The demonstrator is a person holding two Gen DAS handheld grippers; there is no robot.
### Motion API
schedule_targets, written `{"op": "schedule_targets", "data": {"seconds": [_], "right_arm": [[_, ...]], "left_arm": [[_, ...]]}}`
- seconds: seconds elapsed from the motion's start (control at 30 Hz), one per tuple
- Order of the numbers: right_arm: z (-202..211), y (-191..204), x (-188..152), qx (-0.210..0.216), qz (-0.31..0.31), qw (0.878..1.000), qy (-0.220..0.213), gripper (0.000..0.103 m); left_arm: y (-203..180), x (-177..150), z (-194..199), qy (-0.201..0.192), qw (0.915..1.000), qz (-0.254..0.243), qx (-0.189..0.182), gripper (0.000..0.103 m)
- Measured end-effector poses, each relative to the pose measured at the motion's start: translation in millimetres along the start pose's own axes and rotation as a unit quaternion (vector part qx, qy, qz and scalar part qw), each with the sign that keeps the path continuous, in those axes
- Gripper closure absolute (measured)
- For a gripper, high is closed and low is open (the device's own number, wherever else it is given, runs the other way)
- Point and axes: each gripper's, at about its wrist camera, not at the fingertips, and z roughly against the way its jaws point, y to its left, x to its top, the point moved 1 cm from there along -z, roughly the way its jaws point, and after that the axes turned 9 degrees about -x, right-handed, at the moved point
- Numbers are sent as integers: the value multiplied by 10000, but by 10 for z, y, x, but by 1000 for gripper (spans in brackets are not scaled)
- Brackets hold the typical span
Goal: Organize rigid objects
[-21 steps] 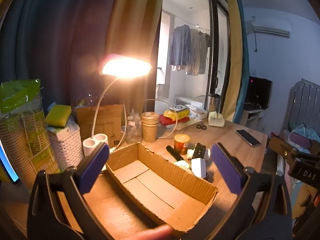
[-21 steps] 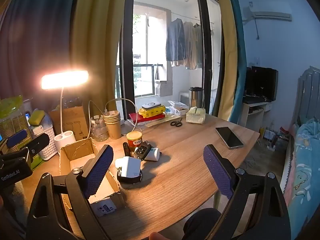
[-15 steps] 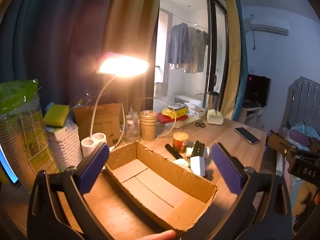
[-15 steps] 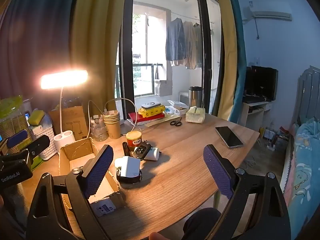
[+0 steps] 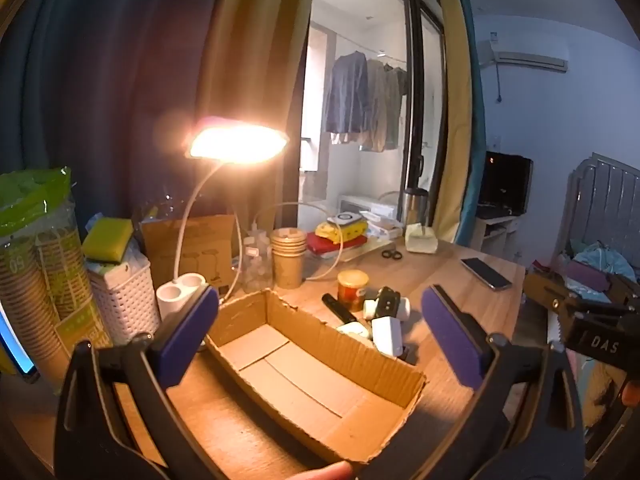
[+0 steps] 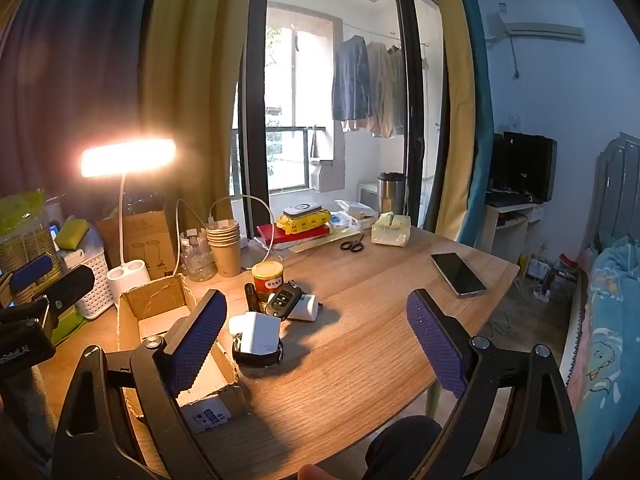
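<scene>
I see a little pile of hard things on the wooden counter (image 6: 360,360), just beside the right wall of an open cardboard box (image 5: 304,364). I count one white charger block (image 6: 260,334) sitting on one black watch (image 6: 256,356), one black car key (image 6: 282,300) leaning on a small white tub (image 6: 306,307), one black stick-shaped thing (image 6: 251,294) and one yellow-lidded red can (image 6: 267,276). A white rounded piece behind the charger is too hidden for me to name.

My left tool (image 5: 320,334) is spread wide and holds nothing. The box sits between its fingers, and the pile is ahead, toward the right finger.

My right tool (image 6: 316,340) is spread wide too, with nothing in it. The pile lies just ahead of its left finger (image 6: 196,340).

Farther out I see one phone (image 6: 458,274), one pair of scissors (image 6: 352,245), one lit lamp (image 6: 128,157) and one stack of paper cups (image 6: 226,246).
</scene>
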Motion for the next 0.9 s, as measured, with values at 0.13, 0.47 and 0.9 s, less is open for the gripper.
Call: {"op": "schedule_targets", "data": {"seconds": [0.13,0.47,0.9], "right_arm": [[-5,-3,2,0,1,10000,8,10],[-2,-2,-17,2,0,10000,21,10],[-5,-41,-66,40,-34,10000,52,10]], "left_arm": [[-7,-6,-5,7,10000,-7,13,1],[-14,-22,-29,59,10000,30,59,1],[-23,-31,-30,75,10000,40,40,1]]}}
